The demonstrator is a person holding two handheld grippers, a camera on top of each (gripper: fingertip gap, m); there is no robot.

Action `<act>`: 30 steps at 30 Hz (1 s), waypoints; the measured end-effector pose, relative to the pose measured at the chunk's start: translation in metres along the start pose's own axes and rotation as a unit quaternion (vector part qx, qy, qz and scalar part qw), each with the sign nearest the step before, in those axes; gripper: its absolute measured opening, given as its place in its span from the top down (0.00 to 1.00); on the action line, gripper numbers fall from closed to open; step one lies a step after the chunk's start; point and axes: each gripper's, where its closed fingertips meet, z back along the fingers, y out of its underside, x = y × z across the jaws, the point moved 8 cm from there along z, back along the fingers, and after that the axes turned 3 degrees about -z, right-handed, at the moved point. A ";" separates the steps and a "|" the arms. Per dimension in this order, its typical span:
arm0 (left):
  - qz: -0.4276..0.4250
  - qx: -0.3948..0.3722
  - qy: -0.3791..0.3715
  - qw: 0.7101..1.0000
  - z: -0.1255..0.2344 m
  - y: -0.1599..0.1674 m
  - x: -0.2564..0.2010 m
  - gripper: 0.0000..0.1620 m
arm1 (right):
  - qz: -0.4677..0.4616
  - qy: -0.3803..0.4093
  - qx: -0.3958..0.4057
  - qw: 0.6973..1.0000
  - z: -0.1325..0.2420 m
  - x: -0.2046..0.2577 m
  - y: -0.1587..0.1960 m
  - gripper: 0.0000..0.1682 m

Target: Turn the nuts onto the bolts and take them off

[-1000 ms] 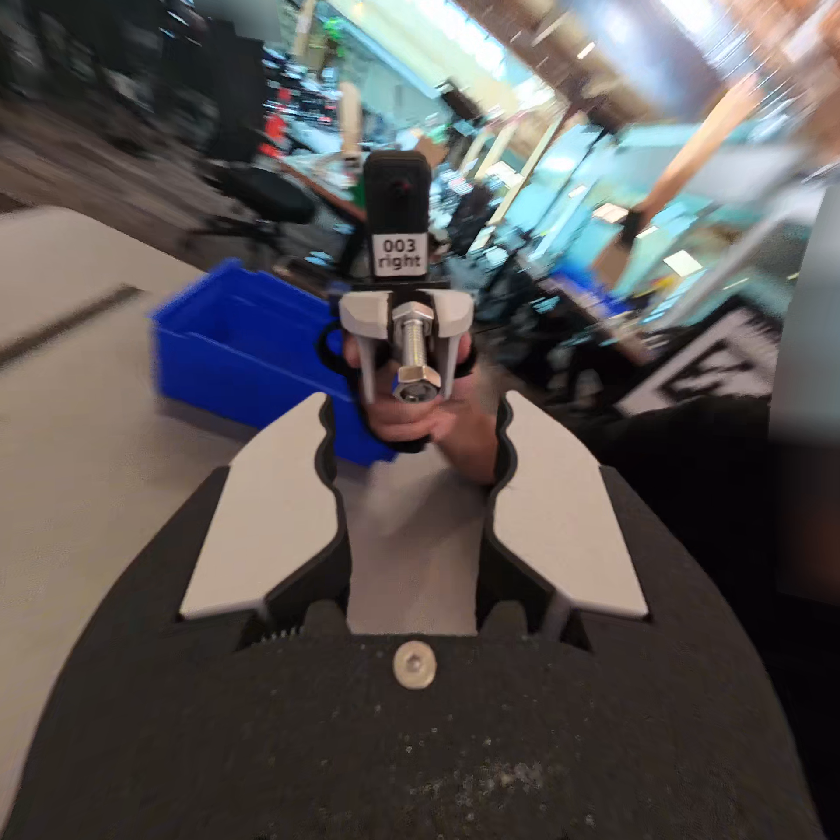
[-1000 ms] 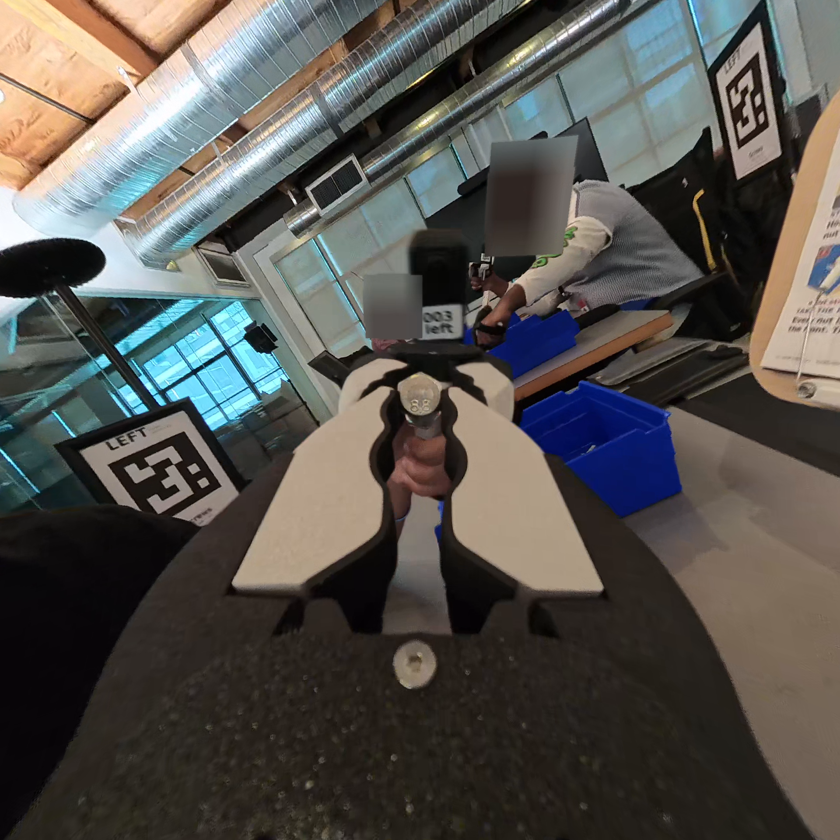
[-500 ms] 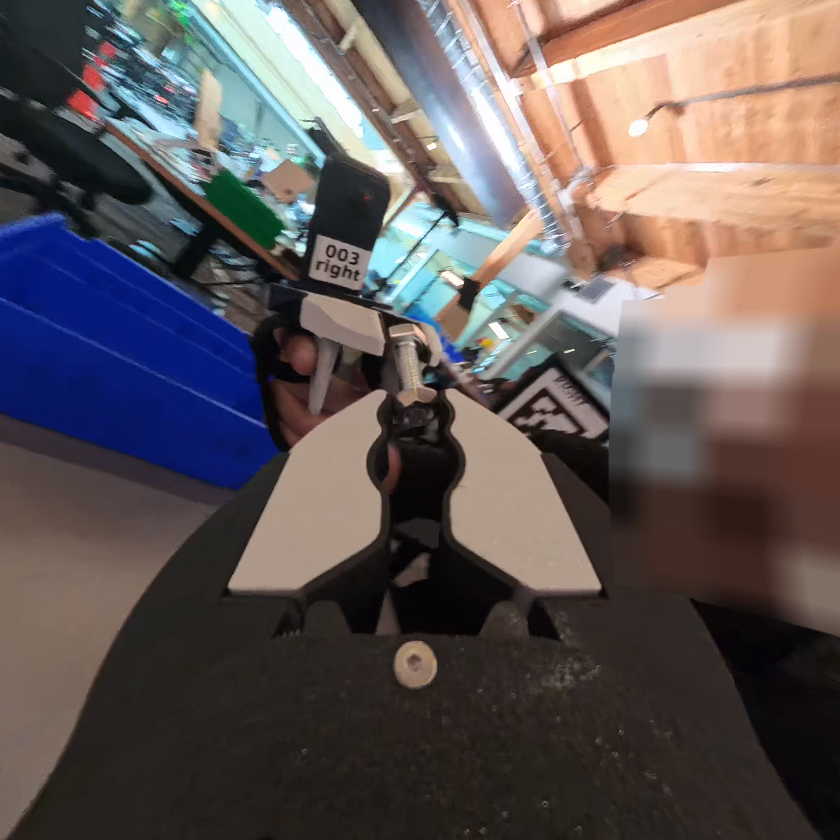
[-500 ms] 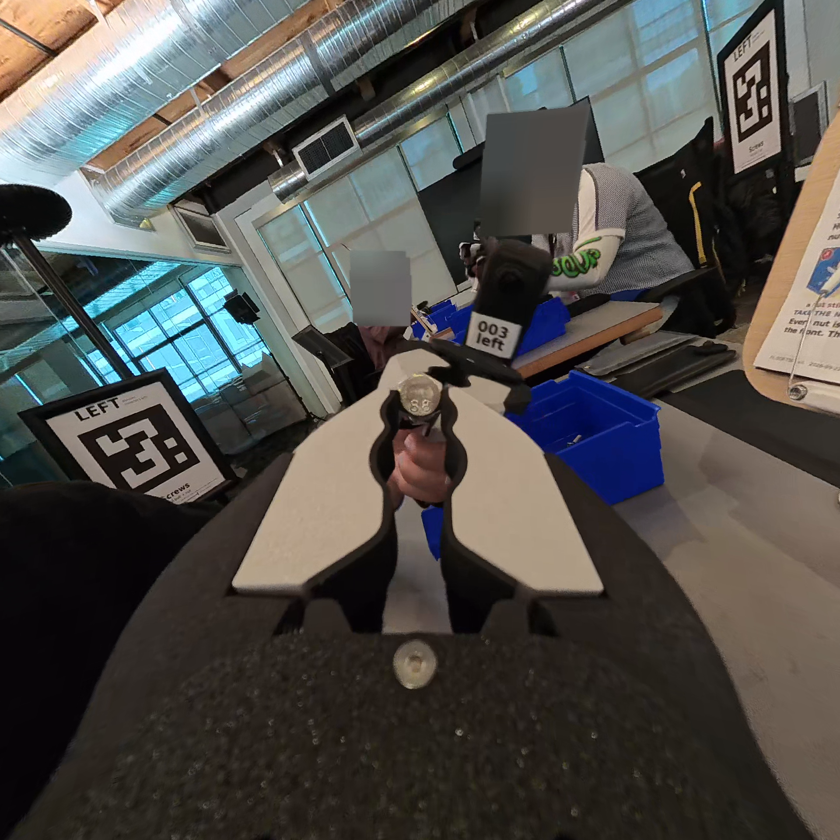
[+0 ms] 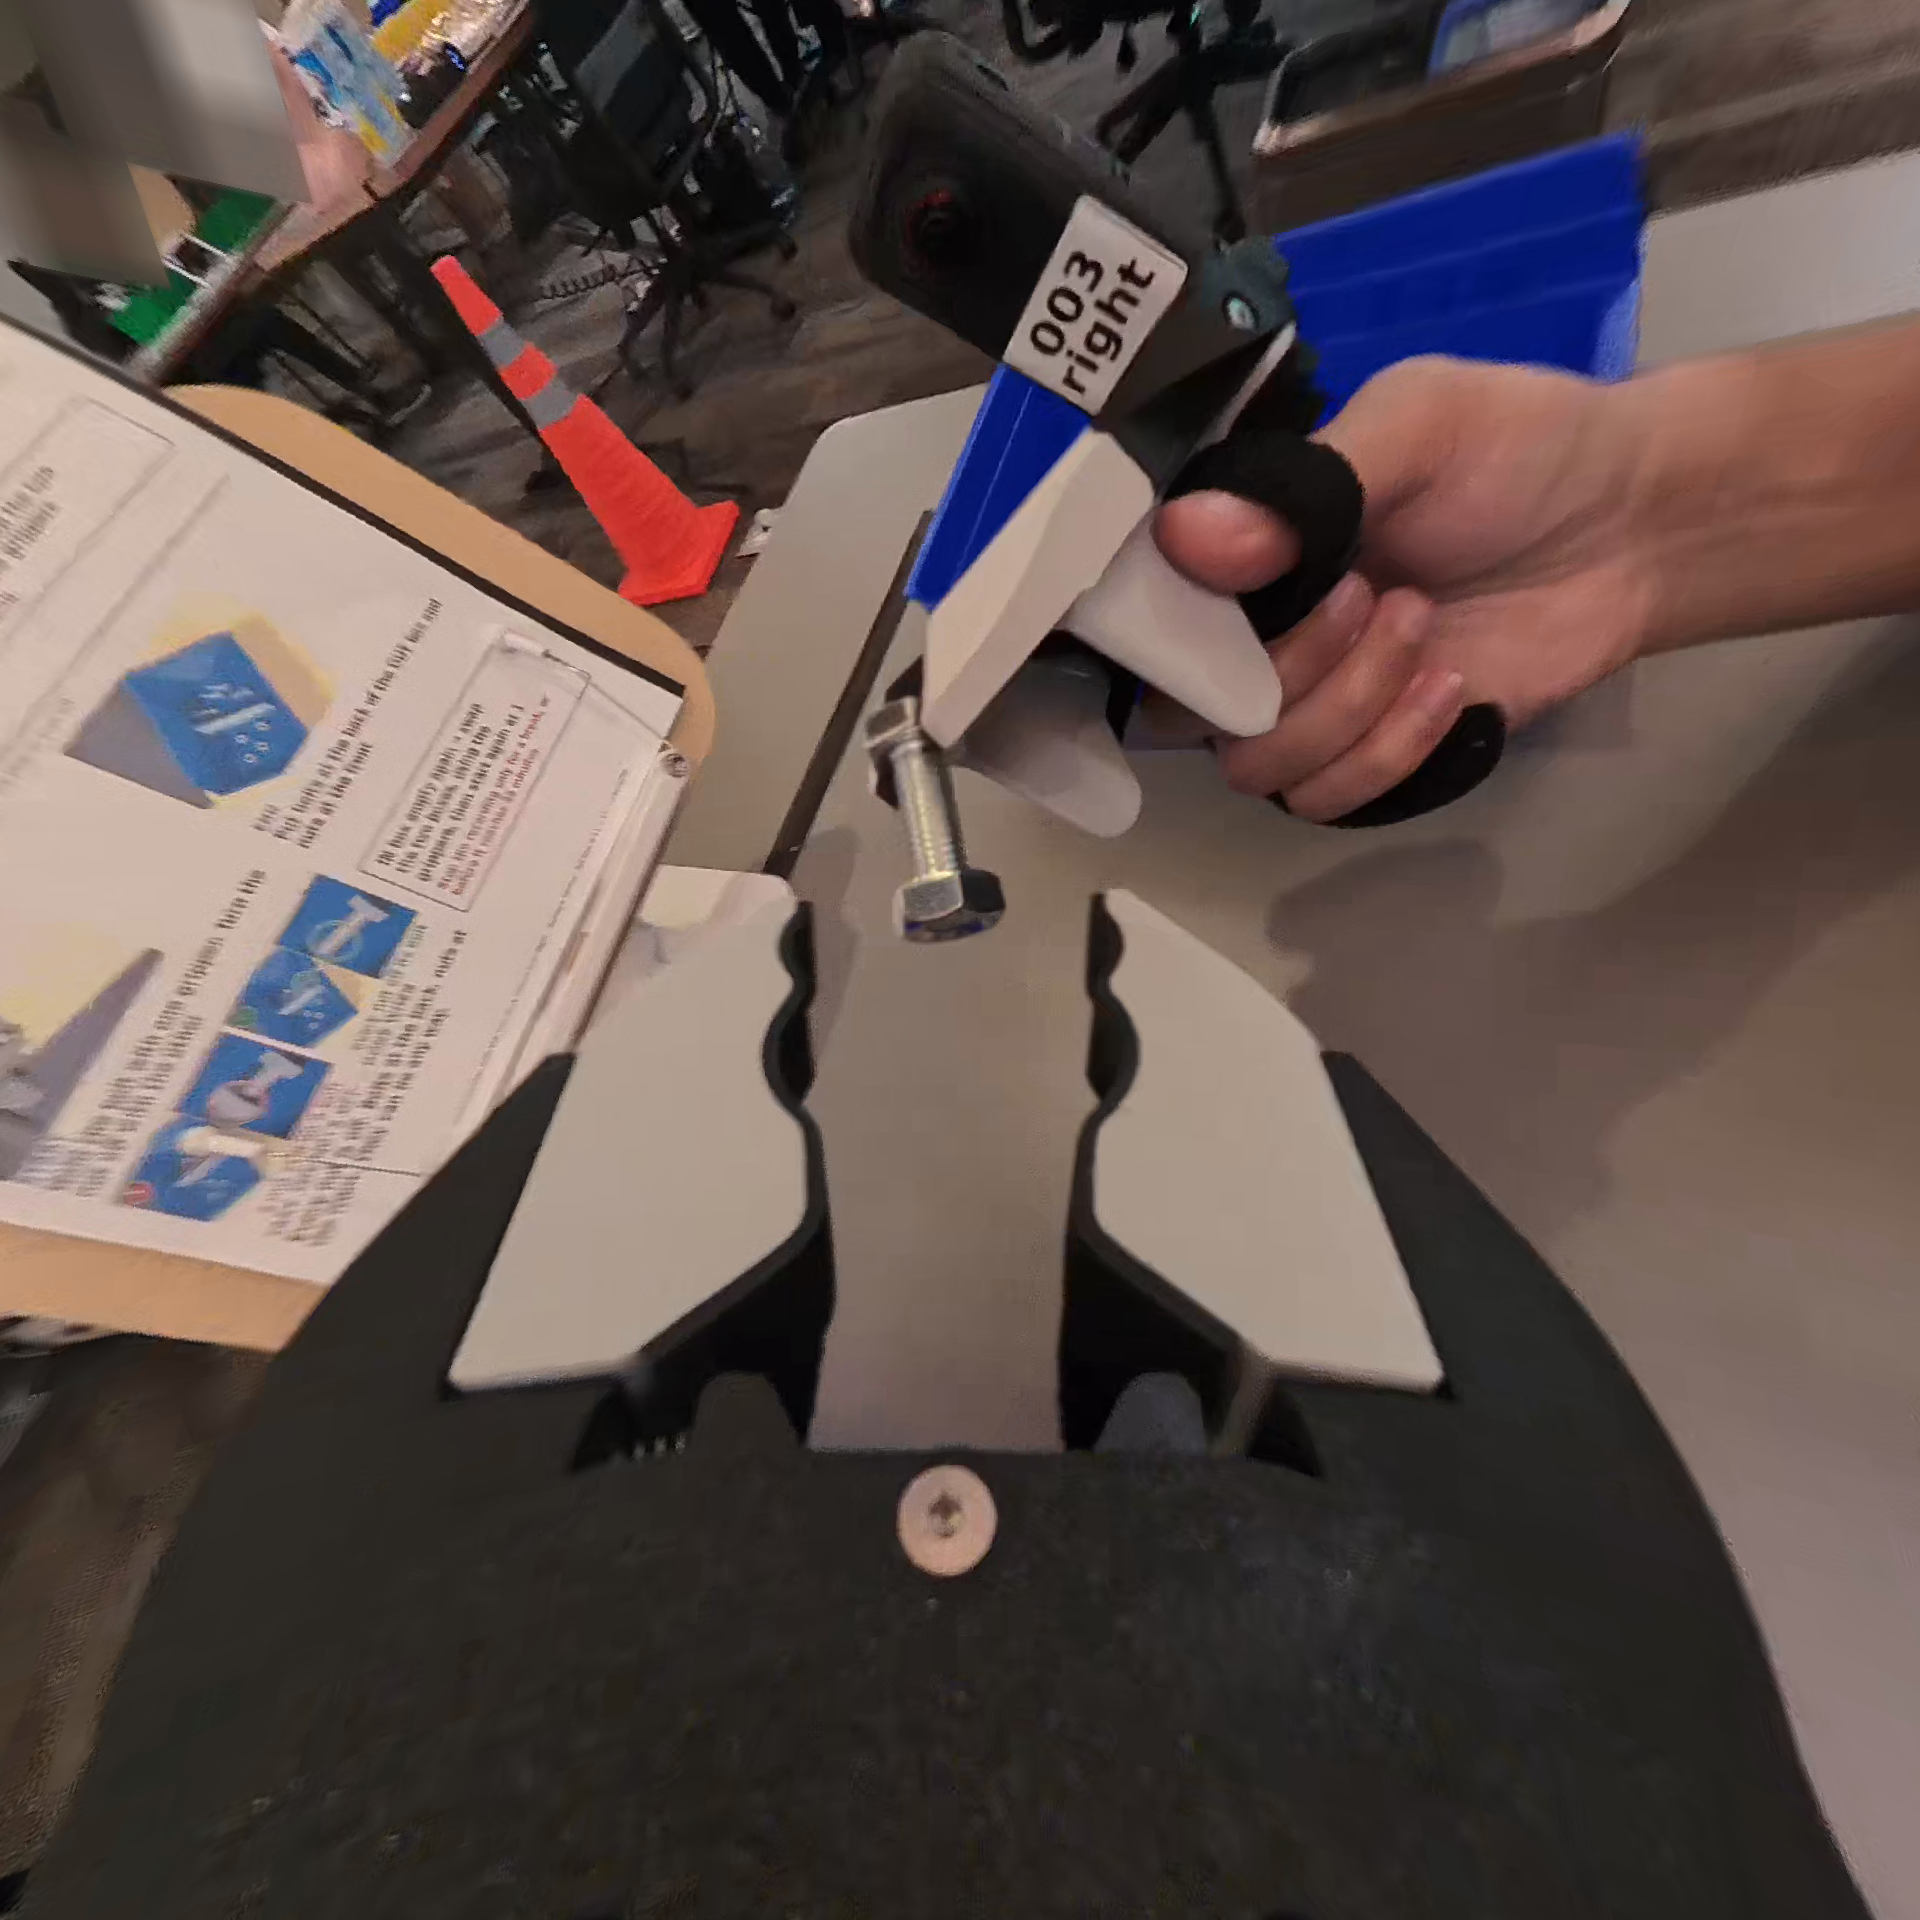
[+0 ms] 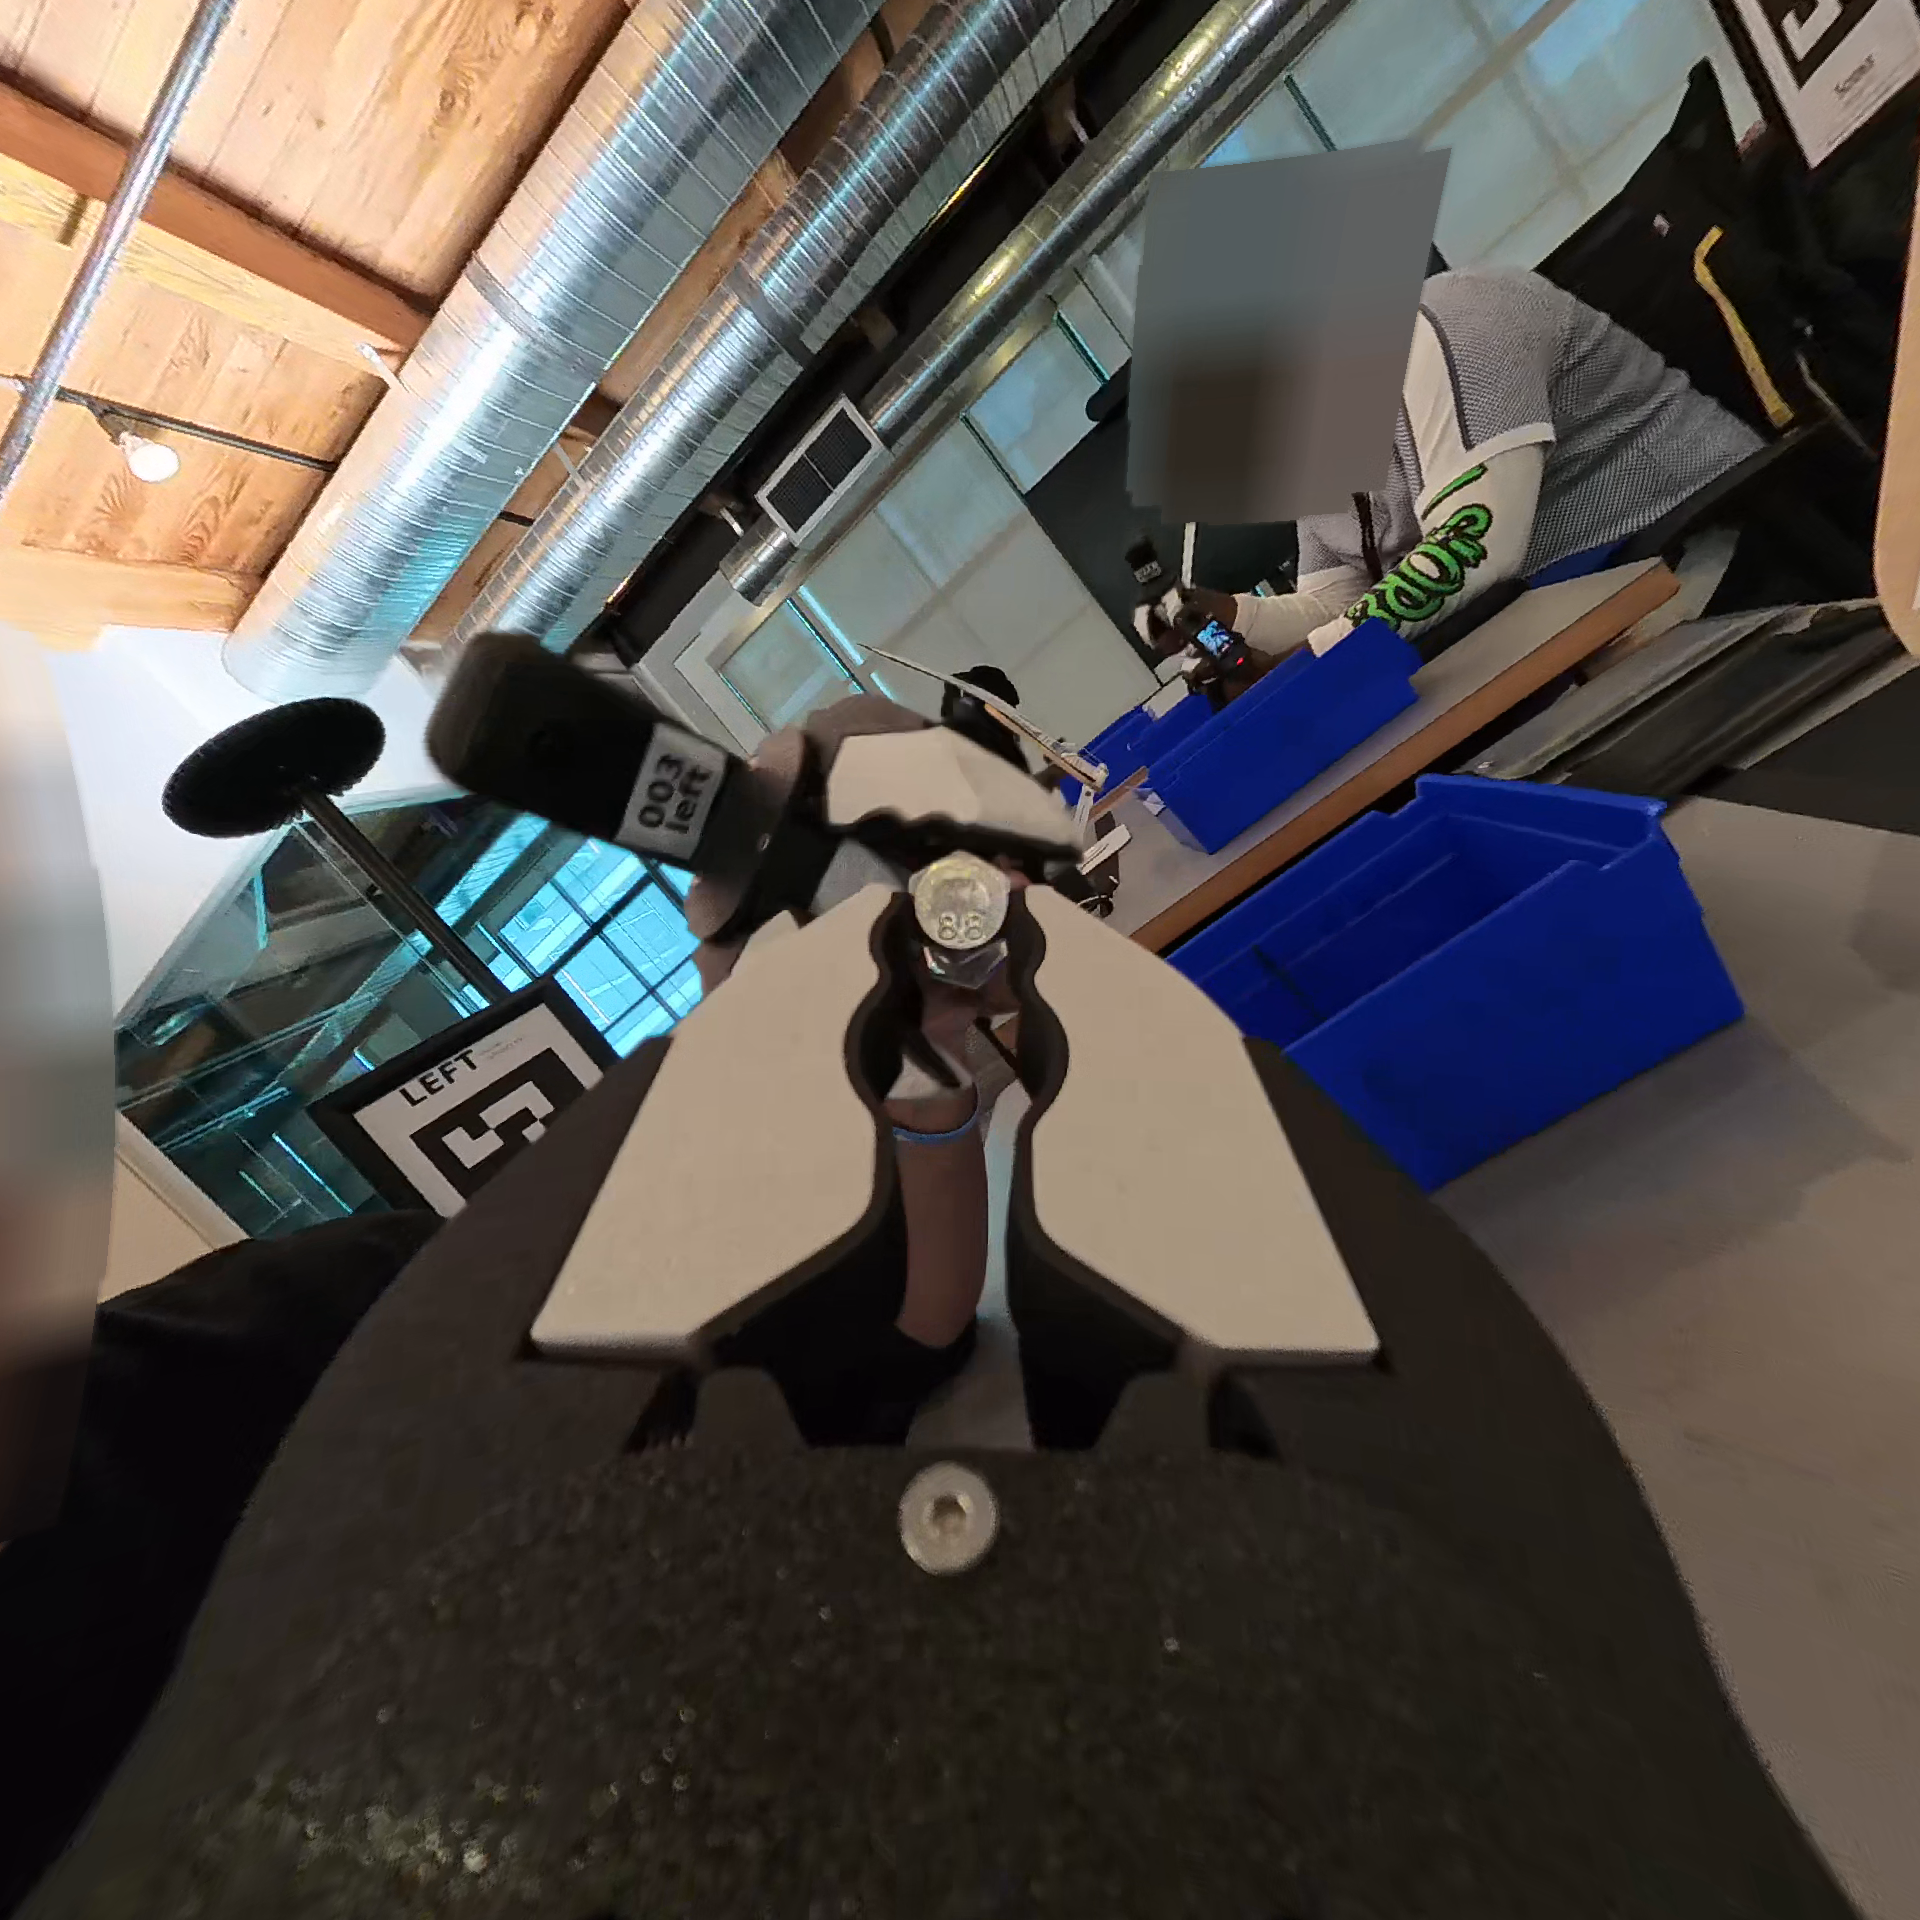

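In the right wrist view the bolt (image 6: 957,914) shows only its head; its shank runs away behind the right claw (image 6: 957,940), and the nut cannot be seen there. The left claw (image 6: 914,800) beyond is partly covered by that bolt head, so its opening cannot be told from this view. The blue bin (image 6: 1455,997) hides its floor behind its near wall. In the left wrist view another bin (image 5: 1455,281) is blurred and half behind the hand (image 5: 1455,582). The sheet (image 5: 260,831) is cut by the left edge, its pictures smeared.
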 end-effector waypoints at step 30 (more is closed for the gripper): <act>-0.066 -0.041 -0.083 0.994 -0.008 -0.009 -0.002 0.89 | 0.022 0.011 -0.022 0.999 0.005 0.007 -0.008 0.90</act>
